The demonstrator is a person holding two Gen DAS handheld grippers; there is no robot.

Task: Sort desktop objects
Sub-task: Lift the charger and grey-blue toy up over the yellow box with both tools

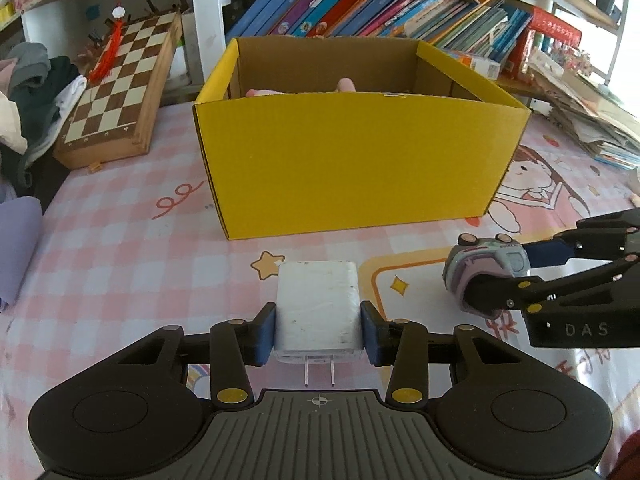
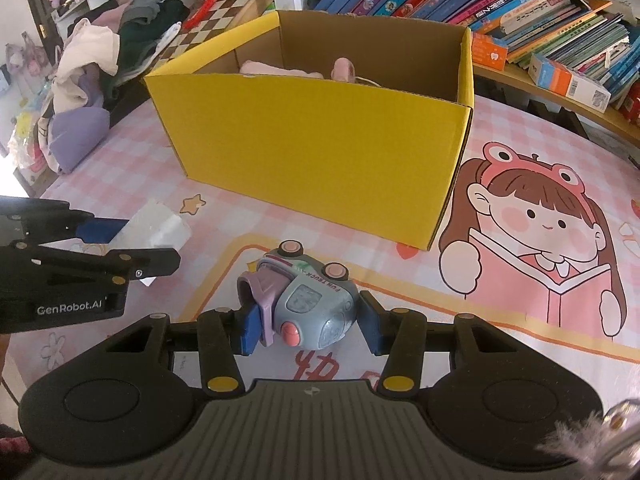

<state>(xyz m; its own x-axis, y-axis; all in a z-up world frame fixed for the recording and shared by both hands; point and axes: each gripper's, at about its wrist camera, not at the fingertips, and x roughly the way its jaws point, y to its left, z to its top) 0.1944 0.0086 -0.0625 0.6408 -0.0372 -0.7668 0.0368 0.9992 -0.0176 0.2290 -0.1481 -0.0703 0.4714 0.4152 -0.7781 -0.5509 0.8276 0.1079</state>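
- Left tongs (image 1: 318, 322) clamped on white block-shaped plug charger (image 1: 318, 306), blue pads flat on both sides, prongs pointing back at 6 o'clock.
- Right tongs (image 2: 308, 326) closed on grey-blue plastic toy truck with pink wheels (image 2: 308, 300), at 3 o'clock from the charger, low over the pink checked cartoon-print table (image 1: 120, 248).
- Open yellow cardboard box (image 1: 352, 160) at 12 o'clock, pink soft things inside.
- Wooden chessboard (image 1: 116, 92) at 10 o'clock; leaning books (image 1: 360, 0) behind.
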